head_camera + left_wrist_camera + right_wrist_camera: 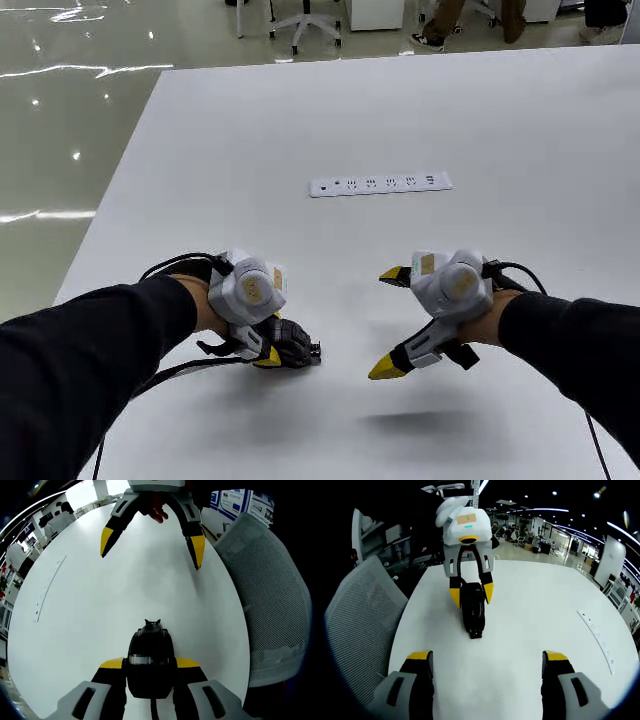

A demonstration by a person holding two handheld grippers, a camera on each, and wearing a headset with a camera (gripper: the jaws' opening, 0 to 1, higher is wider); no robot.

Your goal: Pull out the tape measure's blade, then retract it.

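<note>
Nearest the camera, a person's two black sleeves [90, 350] are reaching in from both sides over a white table [500, 130]. The left gripper [275, 350] is clamping its yellow-tipped jaws tight on the sides of a black tape measure [290, 342], which is sitting low at the tabletop near the table's front edge. A small tab is sticking out of the case's front end, pointing across at the right gripper [388, 320]. That gripper is hovering just beside it with its jaws spread wide apart, holding nothing. Farther back, near the middle of the table, a white power strip [380, 184] is lying flat, well apart from both grippers. Beyond the table's far edge, a glossy floor [70, 110] is reflecting ceiling lights.
</note>
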